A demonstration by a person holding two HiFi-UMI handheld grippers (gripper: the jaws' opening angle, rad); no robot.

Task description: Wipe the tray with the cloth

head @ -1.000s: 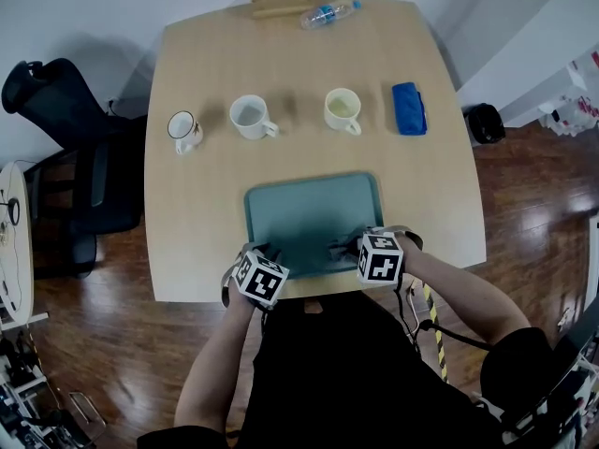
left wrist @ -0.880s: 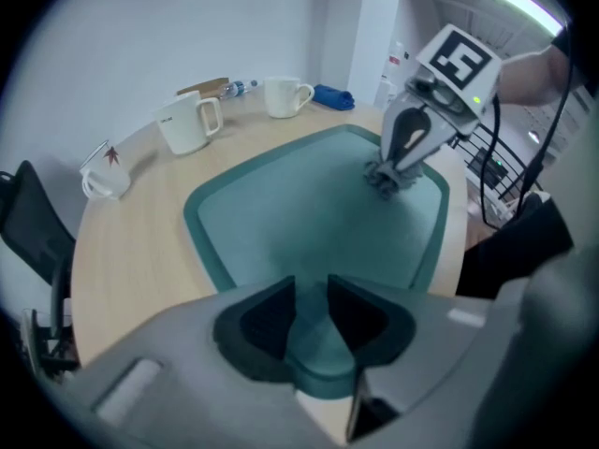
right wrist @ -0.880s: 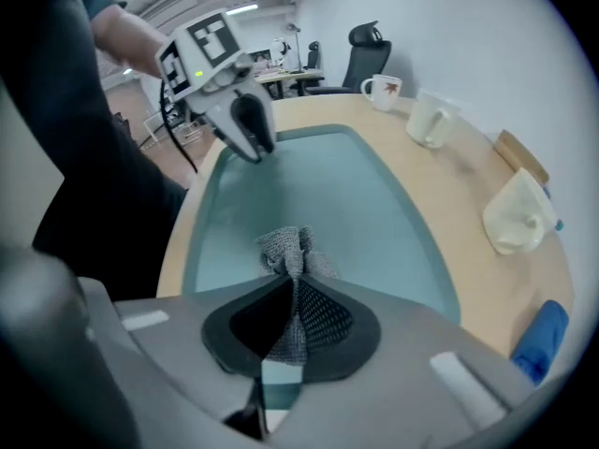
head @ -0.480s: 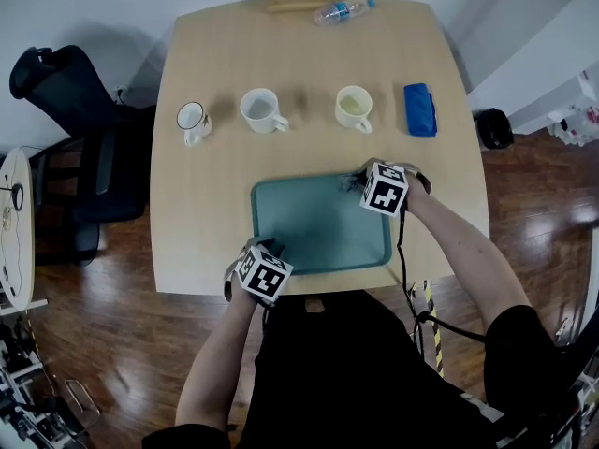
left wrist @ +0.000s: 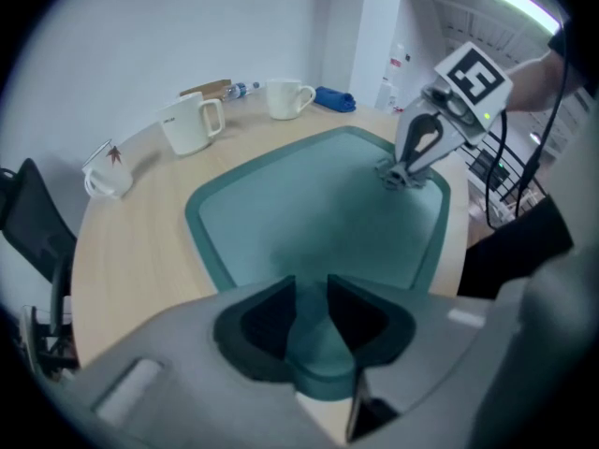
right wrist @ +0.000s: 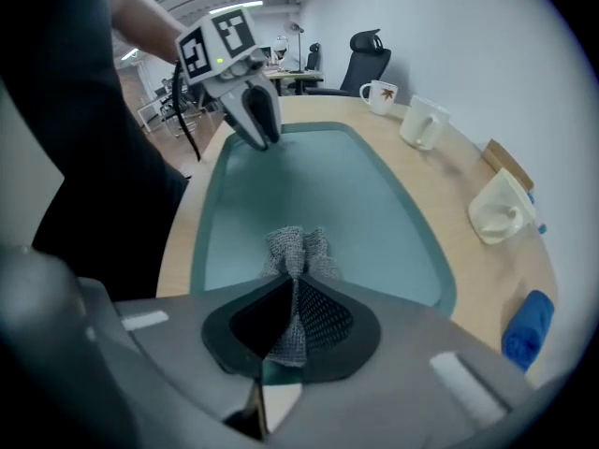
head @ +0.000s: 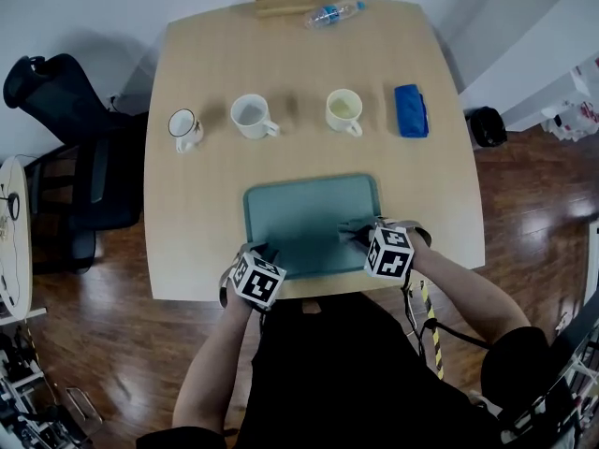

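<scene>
Right gripper [right wrist: 285, 286] pinches grey mesh cloth [right wrist: 298, 249].

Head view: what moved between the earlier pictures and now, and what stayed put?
The right gripper, clamped on the cloth, swept to the far right corner of the tray and back to its near right. The left gripper stayed gripping the near edge; mugs unmoved.

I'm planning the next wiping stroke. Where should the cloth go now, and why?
Probably sweep the right gripper leftward across the tray: its jaws pinch the grey cloth, which touches the tray near its right edge, with bare tray to the left. The left gripper clamps the near rim, steadying it.
</scene>
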